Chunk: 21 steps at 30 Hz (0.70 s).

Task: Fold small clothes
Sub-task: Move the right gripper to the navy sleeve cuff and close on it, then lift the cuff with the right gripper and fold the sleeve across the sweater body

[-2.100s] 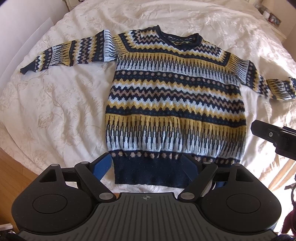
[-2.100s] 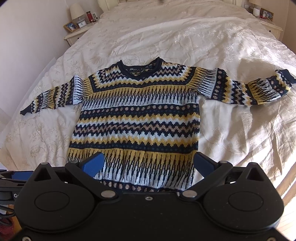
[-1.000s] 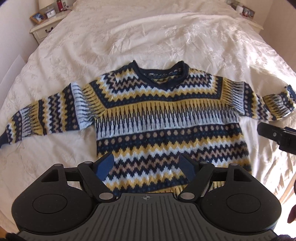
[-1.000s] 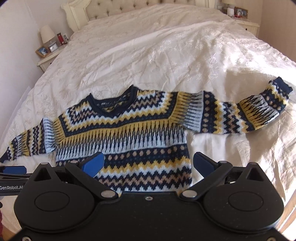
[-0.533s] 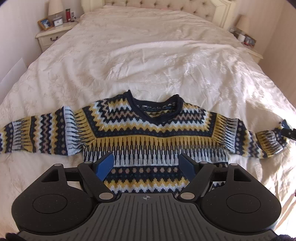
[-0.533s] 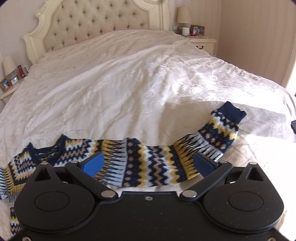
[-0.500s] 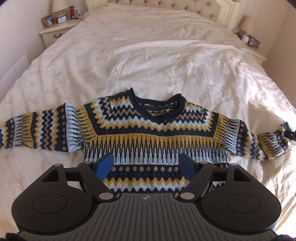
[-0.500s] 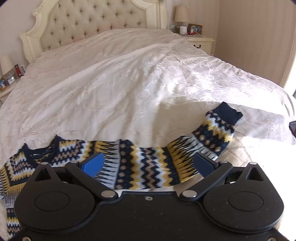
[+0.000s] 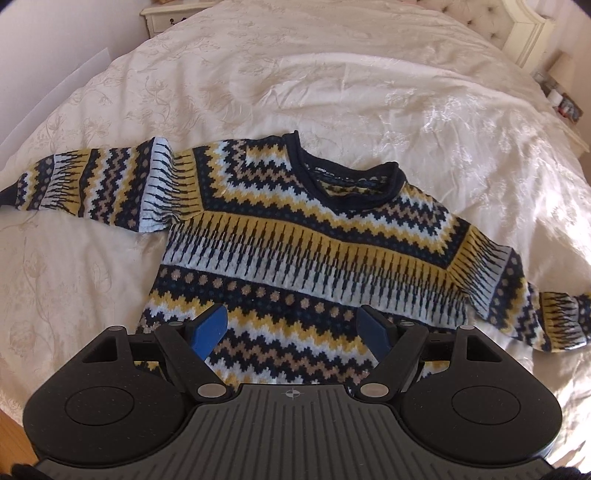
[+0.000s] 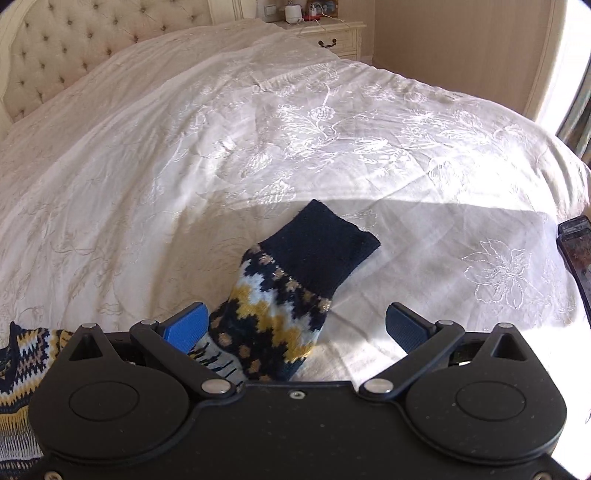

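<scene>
On the bed: the sweater (image 9: 306, 251) lies flat and face up on the cream bedspread (image 9: 332, 92), neckline toward the headboard (image 10: 66, 40), both sleeves spread out to the sides.
Sweater pattern: navy, yellow, pale blue and tan zigzag bands, with a dark navy collar (image 9: 351, 184).
My left gripper (image 9: 293, 328): jaws wide apart and holding nothing, hanging over the lower middle of the sweater's body; I cannot tell whether the blue pads touch the knit.
My right gripper (image 10: 295, 325): jaws also spread wide, gripping nothing, set around the end of the right sleeve (image 10: 280, 317).
Right sleeve: its navy cuff (image 10: 321, 247) points away from me and lies on the bedspread between my two pads, closer to the left pad (image 10: 184, 326); the right pad is well clear of it.
Left sleeve (image 9: 92, 188): stretched out flat, untouched.
Beyond the bed: a nightstand (image 10: 332, 33) stands beside the headboard.
</scene>
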Each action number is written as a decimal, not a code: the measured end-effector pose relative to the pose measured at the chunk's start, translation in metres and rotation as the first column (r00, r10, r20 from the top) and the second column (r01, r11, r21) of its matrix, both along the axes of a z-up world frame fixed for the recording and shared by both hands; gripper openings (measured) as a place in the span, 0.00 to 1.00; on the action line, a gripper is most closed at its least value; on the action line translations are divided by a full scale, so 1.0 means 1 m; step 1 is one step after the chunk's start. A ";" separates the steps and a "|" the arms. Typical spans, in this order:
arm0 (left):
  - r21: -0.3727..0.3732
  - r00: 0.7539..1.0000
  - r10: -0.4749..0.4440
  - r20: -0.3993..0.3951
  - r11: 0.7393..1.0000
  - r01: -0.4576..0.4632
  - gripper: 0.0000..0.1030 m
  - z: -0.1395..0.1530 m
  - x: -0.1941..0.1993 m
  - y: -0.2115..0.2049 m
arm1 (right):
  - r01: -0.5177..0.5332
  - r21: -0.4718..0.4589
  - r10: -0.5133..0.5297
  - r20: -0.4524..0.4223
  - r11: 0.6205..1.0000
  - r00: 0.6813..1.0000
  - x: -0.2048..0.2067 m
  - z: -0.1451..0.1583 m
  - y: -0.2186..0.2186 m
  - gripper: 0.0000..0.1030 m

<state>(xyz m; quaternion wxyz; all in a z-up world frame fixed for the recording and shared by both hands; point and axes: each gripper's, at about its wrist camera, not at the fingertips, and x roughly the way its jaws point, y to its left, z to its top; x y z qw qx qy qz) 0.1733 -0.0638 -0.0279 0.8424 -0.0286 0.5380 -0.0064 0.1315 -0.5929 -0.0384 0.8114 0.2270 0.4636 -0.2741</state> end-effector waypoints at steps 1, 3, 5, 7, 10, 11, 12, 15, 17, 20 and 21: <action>0.005 1.000 0.003 -0.001 1.000 -0.002 0.74 0.000 -0.001 -0.004 | 0.009 0.028 -0.009 0.010 1.000 1.000 0.000 -0.004 -0.007 0.95; 0.016 1.000 0.006 -0.001 1.000 -0.006 0.74 0.001 -0.002 -0.011 | 0.029 0.082 -0.032 0.029 0.996 0.999 -0.002 -0.014 -0.019 0.92; 0.023 1.000 0.007 -0.001 1.000 -0.006 0.74 0.002 -0.004 -0.016 | 0.046 0.108 -0.051 0.049 0.993 0.997 -0.003 -0.021 -0.027 0.92; 0.031 1.000 0.006 -0.006 0.999 -0.006 0.74 0.003 -0.005 -0.020 | 0.049 0.118 -0.058 0.072 0.992 0.996 -0.003 -0.024 -0.030 0.92; 0.040 1.000 0.008 -0.004 0.999 -0.008 0.74 0.004 -0.008 -0.024 | 0.045 0.130 -0.059 0.102 0.991 0.993 -0.003 -0.027 -0.034 0.89; 0.042 1.000 0.008 -0.002 0.999 -0.008 0.74 0.005 -0.009 -0.024 | 0.044 0.134 -0.060 0.111 0.990 0.992 -0.002 -0.027 -0.036 0.85; 0.045 1.000 0.006 -0.001 0.999 -0.006 0.74 0.005 -0.009 -0.025 | 0.043 0.135 -0.060 0.117 0.990 0.991 -0.002 -0.028 -0.036 0.81; 0.052 1.000 -0.003 -0.001 0.999 0.003 0.74 0.005 -0.010 -0.028 | 0.028 0.140 -0.045 0.121 0.990 0.992 0.001 -0.025 -0.037 0.55; 0.053 1.000 -0.016 -0.003 0.998 0.016 0.74 0.004 -0.009 -0.030 | 0.002 0.169 -0.026 0.142 0.986 0.989 -0.002 -0.019 -0.036 0.18; 0.052 0.999 -0.038 0.007 0.998 0.038 0.74 0.004 -0.009 -0.031 | -0.009 0.168 -0.025 0.202 0.986 0.979 -0.015 0.004 -0.029 0.17; 0.050 0.999 -0.043 0.012 0.998 0.042 0.74 0.004 -0.009 -0.031 | -0.015 0.159 -0.021 0.221 0.987 0.975 -0.021 0.014 -0.026 0.17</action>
